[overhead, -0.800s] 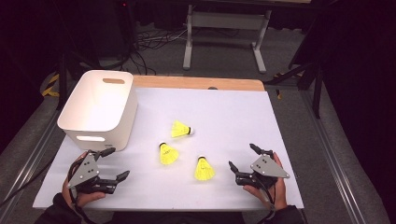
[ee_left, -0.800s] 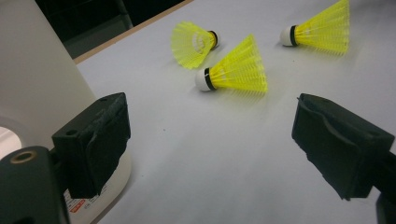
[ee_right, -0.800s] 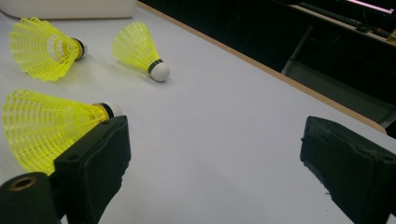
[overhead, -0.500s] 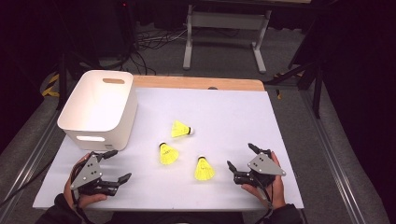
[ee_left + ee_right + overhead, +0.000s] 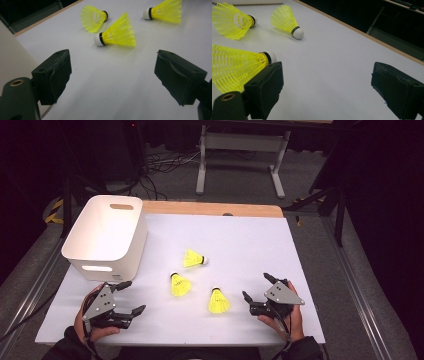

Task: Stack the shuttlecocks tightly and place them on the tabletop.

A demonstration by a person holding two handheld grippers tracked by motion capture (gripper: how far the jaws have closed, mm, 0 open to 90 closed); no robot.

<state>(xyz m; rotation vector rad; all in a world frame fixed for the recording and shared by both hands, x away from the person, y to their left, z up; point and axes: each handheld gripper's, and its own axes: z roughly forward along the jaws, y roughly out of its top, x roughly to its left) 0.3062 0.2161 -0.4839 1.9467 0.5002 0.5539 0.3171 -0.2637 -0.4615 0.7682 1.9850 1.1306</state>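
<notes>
Both hands come in low from the near edge, each gripping a tool. The left tool (image 5: 125, 296) points rightward, its jaws spread wide apart. The right tool (image 5: 256, 286) points leftward, jaws likewise wide apart, nothing between them.

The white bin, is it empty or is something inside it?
Empty, as far as visible: the high view shows bare white walls inside the bin. All three shuttlecocks lie outside on the table.
</notes>
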